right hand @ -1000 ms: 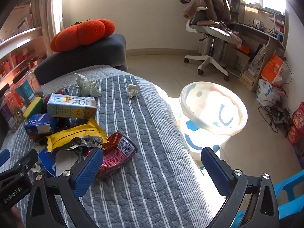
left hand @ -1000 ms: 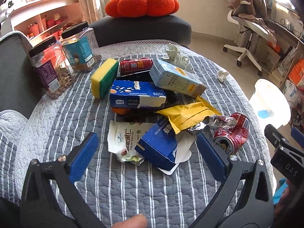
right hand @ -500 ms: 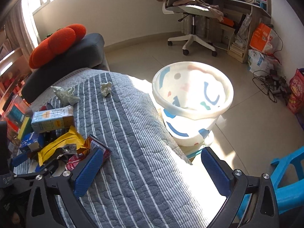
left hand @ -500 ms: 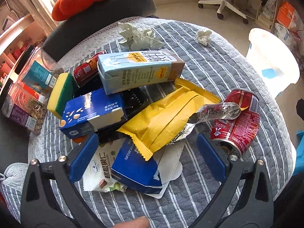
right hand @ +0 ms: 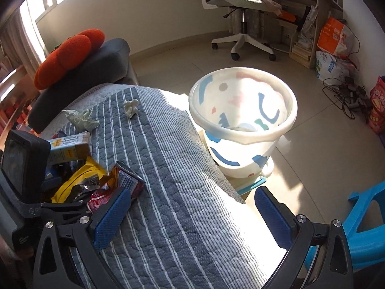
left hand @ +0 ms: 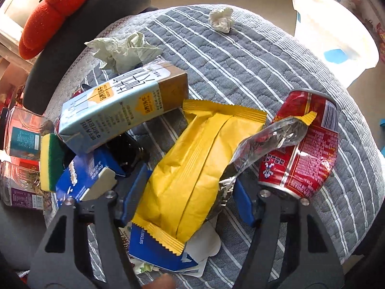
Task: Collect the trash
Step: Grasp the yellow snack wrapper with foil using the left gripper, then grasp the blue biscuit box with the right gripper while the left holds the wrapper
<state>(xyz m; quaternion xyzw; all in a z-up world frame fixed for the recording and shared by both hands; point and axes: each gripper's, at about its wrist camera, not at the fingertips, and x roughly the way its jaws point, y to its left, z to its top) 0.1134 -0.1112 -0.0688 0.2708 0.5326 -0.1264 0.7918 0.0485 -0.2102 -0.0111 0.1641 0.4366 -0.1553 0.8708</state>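
In the left wrist view my left gripper [left hand: 190,200] is open, its blue pads on either side of a yellow snack wrapper [left hand: 192,166] with a torn foil end. I cannot tell if the pads touch it. Beside it lie a crushed red can [left hand: 303,142], a light blue milk carton [left hand: 120,106], a blue biscuit box [left hand: 154,248] and crumpled tissues [left hand: 122,50]. In the right wrist view my right gripper [right hand: 192,214] is open and empty above the table's near edge. The white patterned trash bin [right hand: 243,122] stands on the floor beyond. The trash pile [right hand: 79,180] shows at left.
The round table has a grey striped quilted cover [left hand: 252,67]. A sponge [left hand: 50,161] and two clear jars [left hand: 19,134] stand at its left. A small tissue ball [left hand: 221,19] lies at the far side. A dark sofa with an orange cushion [right hand: 69,50], an office chair [right hand: 240,7] and a blue stool [right hand: 365,228] surround it.
My left gripper has moved forward and down over the pile and its jaws have narrowed around the yellow wrapper. My right gripper has swung a little toward the bin.
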